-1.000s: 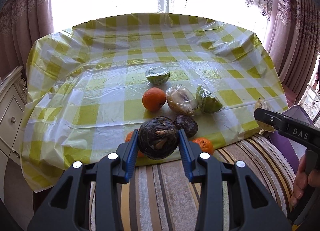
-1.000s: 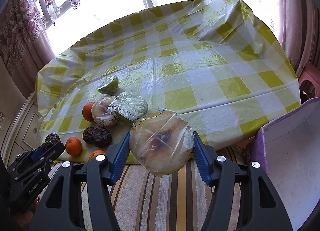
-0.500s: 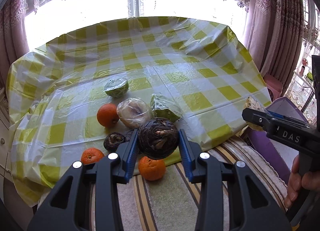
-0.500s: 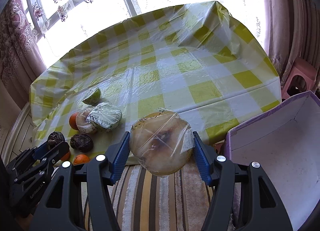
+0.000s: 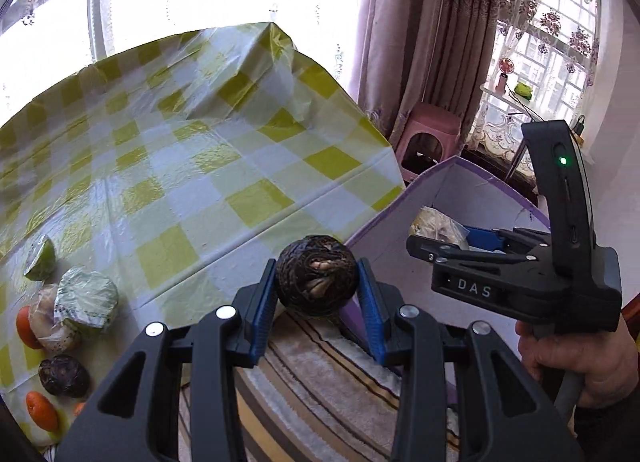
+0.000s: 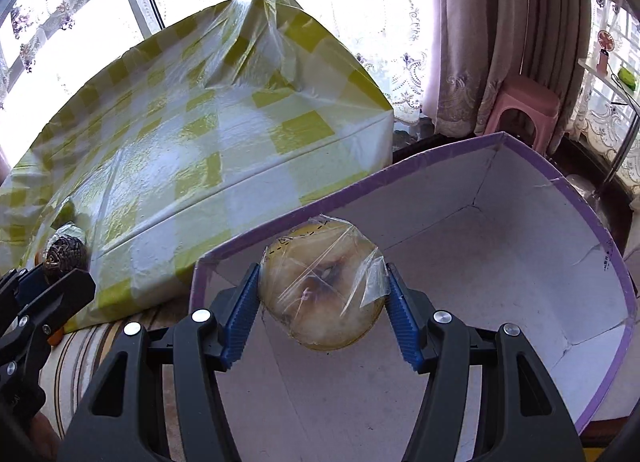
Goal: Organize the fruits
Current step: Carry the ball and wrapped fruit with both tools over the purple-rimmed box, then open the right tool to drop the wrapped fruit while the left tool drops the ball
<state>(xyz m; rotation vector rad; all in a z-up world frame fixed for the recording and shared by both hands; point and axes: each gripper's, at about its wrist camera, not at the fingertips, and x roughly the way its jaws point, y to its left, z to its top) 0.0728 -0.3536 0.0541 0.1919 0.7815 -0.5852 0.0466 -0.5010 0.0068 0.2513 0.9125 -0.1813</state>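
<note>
My left gripper (image 5: 317, 286) is shut on a dark wrinkled round fruit (image 5: 316, 280), held in the air beside the near-left corner of a purple-rimmed white box (image 5: 404, 202). My right gripper (image 6: 322, 294) is shut on a yellow fruit half wrapped in plastic film (image 6: 320, 294), held over the inside of the box (image 6: 480, 246). The right gripper also shows in the left wrist view (image 5: 436, 234), and the left gripper with its dark fruit in the right wrist view (image 6: 64, 258). Other fruits stay on the table: wrapped green halves (image 5: 86, 298), oranges (image 5: 42, 410), a second dark fruit (image 5: 64, 376).
The table with the yellow checked plastic cloth (image 5: 200, 166) stands left of the box. A striped rug (image 5: 320, 394) lies under the grippers. A pink stool (image 5: 428, 134) and curtains (image 5: 420, 42) are behind the box.
Both grippers swung right with their fruits, away from the table. The right gripper now hangs over the inside of the box; the left has come up to the box's corner.
</note>
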